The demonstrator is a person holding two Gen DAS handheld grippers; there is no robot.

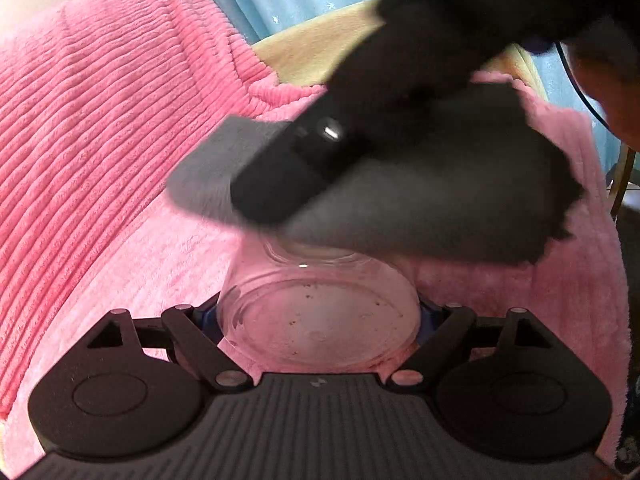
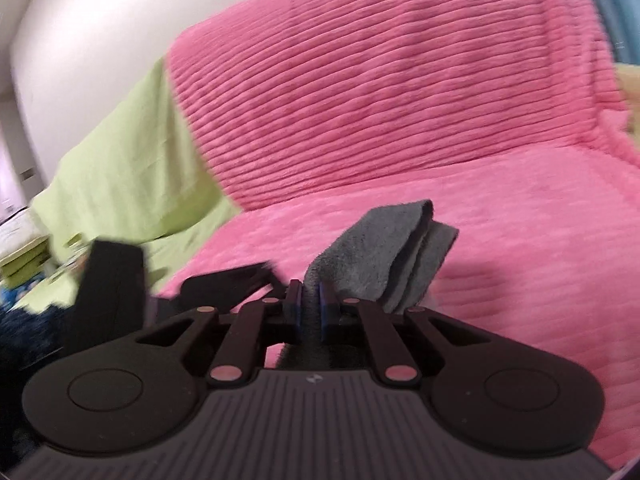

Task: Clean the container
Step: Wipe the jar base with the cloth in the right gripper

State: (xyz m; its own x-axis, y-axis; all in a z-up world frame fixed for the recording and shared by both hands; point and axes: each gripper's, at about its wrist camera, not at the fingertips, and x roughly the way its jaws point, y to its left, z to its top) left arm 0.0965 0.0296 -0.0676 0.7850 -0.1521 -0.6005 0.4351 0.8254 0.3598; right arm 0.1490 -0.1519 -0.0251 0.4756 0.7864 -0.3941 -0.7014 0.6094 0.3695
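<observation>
The left claw (image 1: pixel 320 316) is clamped on a clear, round plastic container (image 1: pixel 318 320), its blue-padded fingers pressing the curved wall on both sides. The container's smooth, see-through bottom faces the left wrist camera and carries small brown specks. It is held over the pink blanket (image 1: pixel 100 128), a fluffy ribbed fleece that covers the sofa seat and backrest. The right claw (image 2: pixel 310 308) is closed tight on a folded grey cloth (image 2: pixel 384 252), soft and nappy, with layered edges sticking up beyond the fingers. In the left wrist view that cloth (image 1: pixel 440 208) hangs blurred just above the container's far rim. A smooth lime-green sheet (image 2: pixel 120 176) lies by the blanket's left edge
</observation>
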